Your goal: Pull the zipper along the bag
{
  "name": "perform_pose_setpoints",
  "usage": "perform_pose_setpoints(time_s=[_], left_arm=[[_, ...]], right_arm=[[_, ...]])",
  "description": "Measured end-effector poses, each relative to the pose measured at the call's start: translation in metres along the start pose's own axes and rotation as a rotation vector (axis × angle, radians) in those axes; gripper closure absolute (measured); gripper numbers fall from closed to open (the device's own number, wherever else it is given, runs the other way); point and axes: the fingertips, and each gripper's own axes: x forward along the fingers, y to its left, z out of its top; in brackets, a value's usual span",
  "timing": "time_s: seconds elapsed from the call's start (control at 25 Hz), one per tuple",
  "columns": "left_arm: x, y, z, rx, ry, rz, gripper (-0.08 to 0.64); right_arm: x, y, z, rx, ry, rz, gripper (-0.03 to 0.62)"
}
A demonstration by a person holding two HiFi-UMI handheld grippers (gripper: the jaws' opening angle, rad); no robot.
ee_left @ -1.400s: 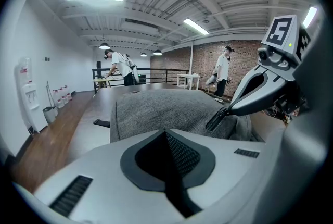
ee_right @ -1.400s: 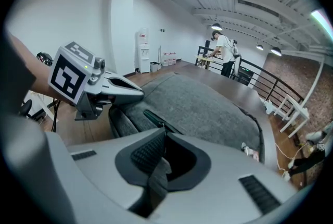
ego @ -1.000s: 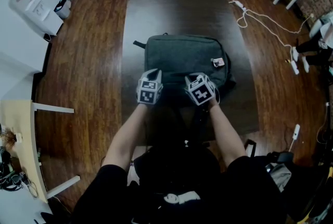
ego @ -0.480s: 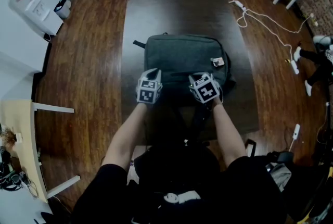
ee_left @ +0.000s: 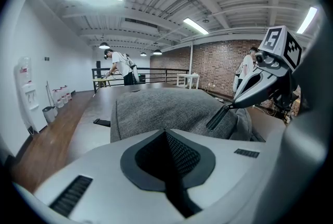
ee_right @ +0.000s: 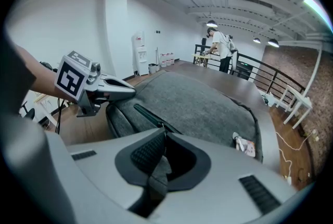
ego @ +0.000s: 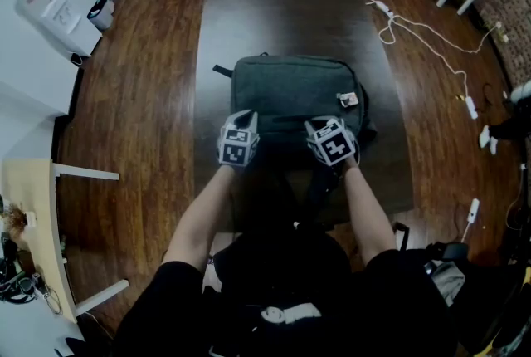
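Observation:
A grey backpack (ego: pixel 294 94) lies flat on the dark table (ego: pixel 282 7). Both grippers are at its near edge. My left gripper (ego: pixel 240 131) sits at the near left corner with its jaws shut (ee_left: pixel 166 134); its tips (ee_right: pixel 131 91) rest against the bag, and I cannot tell whether fabric is pinched. My right gripper (ego: pixel 331 136) is shut (ee_right: pixel 162 137) on a grey zipper pull strip (ee_right: pixel 156 176) that hangs between its pads. The dark zipper line (ee_right: pixel 153 117) runs away from the jaws toward the left gripper. In the left gripper view the right gripper (ee_left: pixel 222 115) slants down onto the bag.
A small tag (ego: pixel 348 99) lies on the bag's right side and a black strap (ego: pixel 221 70) sticks out at its far left. White cables (ego: pixel 415 31) trail over the wooden floor at the right. A pale table (ego: pixel 33 206) stands at the left, and people stand far off.
The right gripper has shifted a little to the right along the bag's near edge, still shut on the pull strip. The left gripper has stayed put.

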Motion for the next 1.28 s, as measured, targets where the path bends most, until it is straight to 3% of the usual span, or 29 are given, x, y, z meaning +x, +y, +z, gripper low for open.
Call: perform_pose_setpoints(time_s=[0.4, 0.68, 1.28], left_arm=[[0.0, 0.0, 0.0, -0.001, 0.0, -0.002, 0.557], [0.0, 0.0, -0.001, -0.004, 0.001, -0.004, 0.557], [0.002, 0.006, -0.001, -0.012, 0.001, -0.01, 0.557]], right_arm=[[-0.003, -0.006, -0.009, -0.023, 0.038, 0.001, 0.572], [-0.003, -0.016, -0.007, -0.032, 0.01, -0.008, 0.572], [-0.003, -0.026, -0.014, 0.023, 0.021, 0.001, 0.572]])
